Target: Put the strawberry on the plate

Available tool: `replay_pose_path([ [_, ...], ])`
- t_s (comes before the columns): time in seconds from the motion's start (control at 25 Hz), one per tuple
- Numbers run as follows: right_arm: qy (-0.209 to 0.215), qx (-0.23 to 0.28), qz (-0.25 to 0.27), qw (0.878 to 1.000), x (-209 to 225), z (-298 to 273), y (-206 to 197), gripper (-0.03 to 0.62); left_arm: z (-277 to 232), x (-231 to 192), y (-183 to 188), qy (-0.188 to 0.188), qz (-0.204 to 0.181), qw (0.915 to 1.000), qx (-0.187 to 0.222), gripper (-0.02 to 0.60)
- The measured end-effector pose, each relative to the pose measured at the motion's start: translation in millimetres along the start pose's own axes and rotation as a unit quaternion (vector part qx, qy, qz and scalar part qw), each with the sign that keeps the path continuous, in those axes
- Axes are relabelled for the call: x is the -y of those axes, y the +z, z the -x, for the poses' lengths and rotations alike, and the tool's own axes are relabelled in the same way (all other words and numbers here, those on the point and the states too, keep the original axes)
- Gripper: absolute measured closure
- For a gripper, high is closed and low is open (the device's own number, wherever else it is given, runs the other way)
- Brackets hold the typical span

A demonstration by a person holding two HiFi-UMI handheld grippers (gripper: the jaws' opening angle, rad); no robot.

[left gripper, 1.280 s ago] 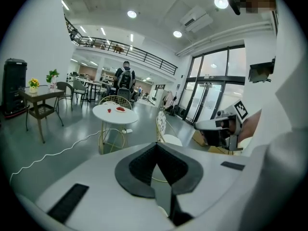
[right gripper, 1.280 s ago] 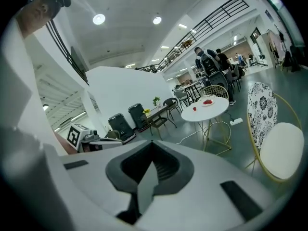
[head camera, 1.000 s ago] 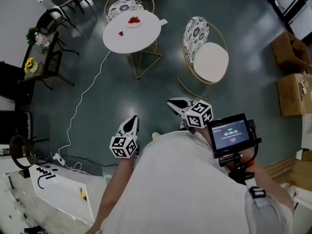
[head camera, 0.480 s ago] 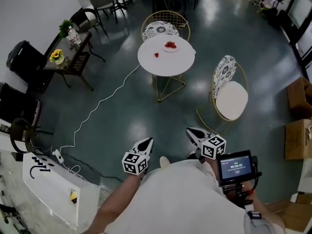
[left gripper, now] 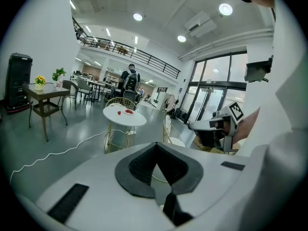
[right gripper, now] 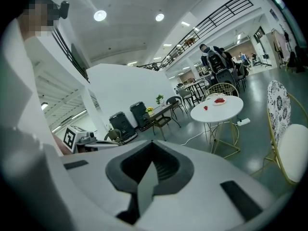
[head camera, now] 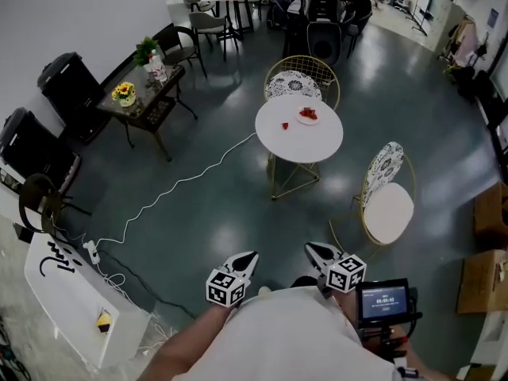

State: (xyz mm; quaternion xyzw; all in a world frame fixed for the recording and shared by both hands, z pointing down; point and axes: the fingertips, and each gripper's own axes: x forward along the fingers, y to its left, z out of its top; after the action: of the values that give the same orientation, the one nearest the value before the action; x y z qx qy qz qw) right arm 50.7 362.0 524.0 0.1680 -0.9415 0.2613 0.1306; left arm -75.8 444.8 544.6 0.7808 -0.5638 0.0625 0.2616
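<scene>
A round white table [head camera: 295,140] stands a few steps ahead of me. A small white plate [head camera: 308,117] holding red strawberries sits near its far edge. A single loose strawberry [head camera: 285,125] lies to the plate's left. The left gripper view shows the same plate [left gripper: 129,111] and loose strawberry [left gripper: 119,112], and so does the right gripper view, with plate [right gripper: 219,100] and strawberry [right gripper: 205,108]. My left gripper [head camera: 249,257] and right gripper [head camera: 310,248] are held close to my body, far from the table. Both are shut with nothing in them.
A gold-wire chair [head camera: 295,83] stands behind the table and another chair [head camera: 388,205] to its right. A white cable [head camera: 171,189] snakes across the dark floor on the left. A side table with flowers [head camera: 141,101] and cardboard boxes [head camera: 487,213] stand at the edges.
The head view has lifted and shifted: the table now sits lower and further right in it, and more of the room behind shows. Both grippers stay shut near my body.
</scene>
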Motion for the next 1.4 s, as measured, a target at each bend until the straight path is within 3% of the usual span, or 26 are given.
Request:
replay_pose_path([
  [0.52, 0.042, -0.041, 0.0, 0.998, -4, -63, -2, 0.589, 14, -64, -5, 0.06, 0.027, 0.9978, -0.007, 0.577],
  [1.0, 0.064, -0.063, -0.006, 0.996, 43, -100, 15, 0.589, -36, -87, 21, 0.061, 0.033, 0.9976, -0.009, 0.577],
  [1.24, 0.065, -0.056, -0.008, 0.996, 83, -117, 49, 0.589, -85, -103, 53, 0.054, 0.019, 0.9982, -0.014, 0.577],
  [1.4, 0.058, -0.034, -0.013, 0.998, 114, -127, 76, 0.589, -125, -106, 81, 0.038, -0.033, 0.9983, -0.028, 0.577],
])
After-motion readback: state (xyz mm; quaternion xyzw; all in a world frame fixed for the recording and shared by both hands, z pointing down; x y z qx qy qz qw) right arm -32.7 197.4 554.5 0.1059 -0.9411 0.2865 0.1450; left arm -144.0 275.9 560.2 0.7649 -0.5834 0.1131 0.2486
